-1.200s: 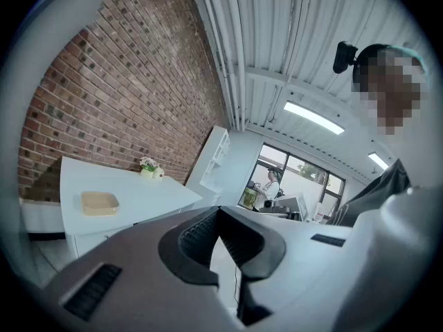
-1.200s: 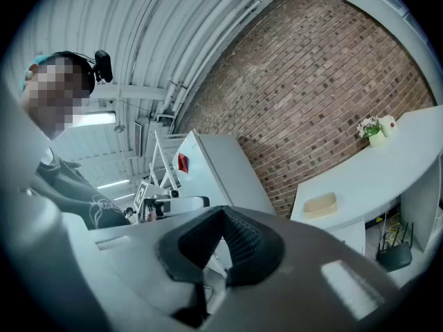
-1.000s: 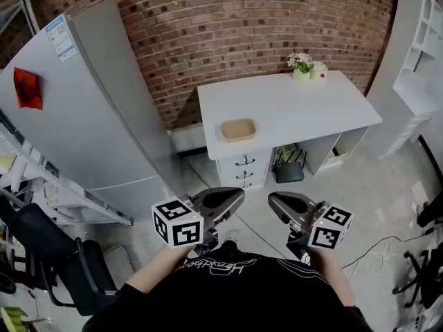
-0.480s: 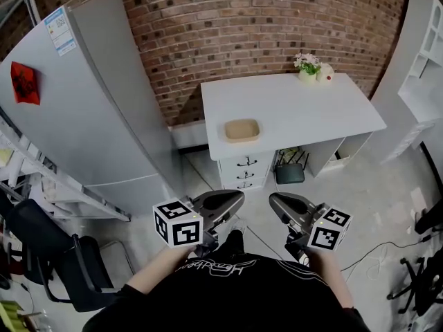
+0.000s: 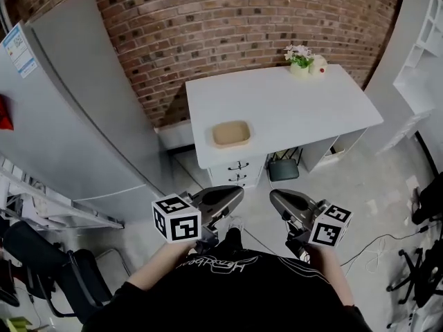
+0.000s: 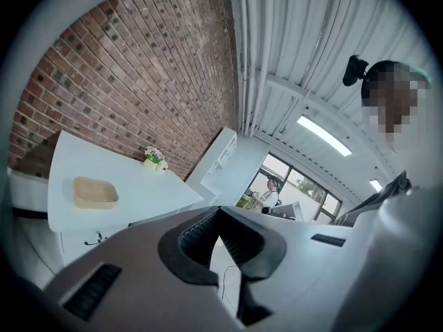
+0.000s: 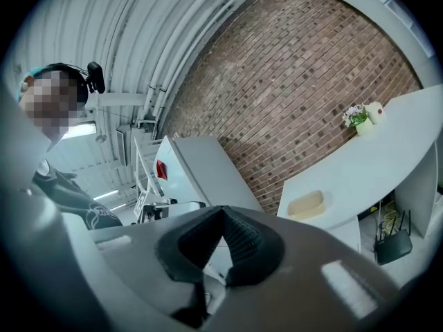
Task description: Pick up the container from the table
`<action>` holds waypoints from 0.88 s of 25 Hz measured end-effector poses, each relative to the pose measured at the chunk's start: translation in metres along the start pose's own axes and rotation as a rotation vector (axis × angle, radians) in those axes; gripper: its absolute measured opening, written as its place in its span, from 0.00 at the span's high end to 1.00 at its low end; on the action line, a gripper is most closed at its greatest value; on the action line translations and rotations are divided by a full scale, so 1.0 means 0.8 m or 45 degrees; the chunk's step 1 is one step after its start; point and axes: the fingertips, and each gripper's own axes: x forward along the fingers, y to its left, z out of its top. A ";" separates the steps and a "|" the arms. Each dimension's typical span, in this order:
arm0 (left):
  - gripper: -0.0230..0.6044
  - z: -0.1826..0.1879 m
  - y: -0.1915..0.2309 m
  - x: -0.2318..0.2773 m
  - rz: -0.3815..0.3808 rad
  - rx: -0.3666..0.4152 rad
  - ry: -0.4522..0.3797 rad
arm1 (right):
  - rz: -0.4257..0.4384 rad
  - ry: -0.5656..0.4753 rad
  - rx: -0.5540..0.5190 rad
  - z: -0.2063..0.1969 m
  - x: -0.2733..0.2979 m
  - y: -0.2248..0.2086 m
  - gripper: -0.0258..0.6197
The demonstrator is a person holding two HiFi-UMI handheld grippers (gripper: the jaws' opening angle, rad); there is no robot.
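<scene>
— Where did the container (image 5: 230,133) sit?
— In the middle of the head view, by the lower left corner of the table (image 5: 304,109), well apart from both grippers.
— And the grippers?
— The left gripper (image 5: 234,194) and the right gripper (image 5: 278,199) were both closed on nothing.
— How would the container handle?
— Probably light, stiff and shallow. One rim wall looked best to pinch.

Rough red-brown brick wall (image 5: 228,19), smooth matt white tabletop (image 5: 297,109), matt tan container (image 5: 230,133) of plastic look, smooth grey fridge (image 5: 83,102) with faint sheen, ribbed black pads (image 6: 197,237) inside left claw (image 6: 219,208)
</scene>
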 end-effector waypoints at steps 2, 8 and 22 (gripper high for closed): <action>0.96 0.012 0.017 0.014 -0.005 -0.003 0.006 | -0.011 -0.008 0.013 0.011 0.008 -0.019 0.95; 0.96 0.041 0.083 0.046 0.025 -0.069 0.057 | -0.047 -0.009 0.075 0.035 0.046 -0.079 0.95; 0.96 0.079 0.237 0.082 0.076 -0.237 0.103 | -0.159 0.046 0.251 0.059 0.145 -0.221 0.95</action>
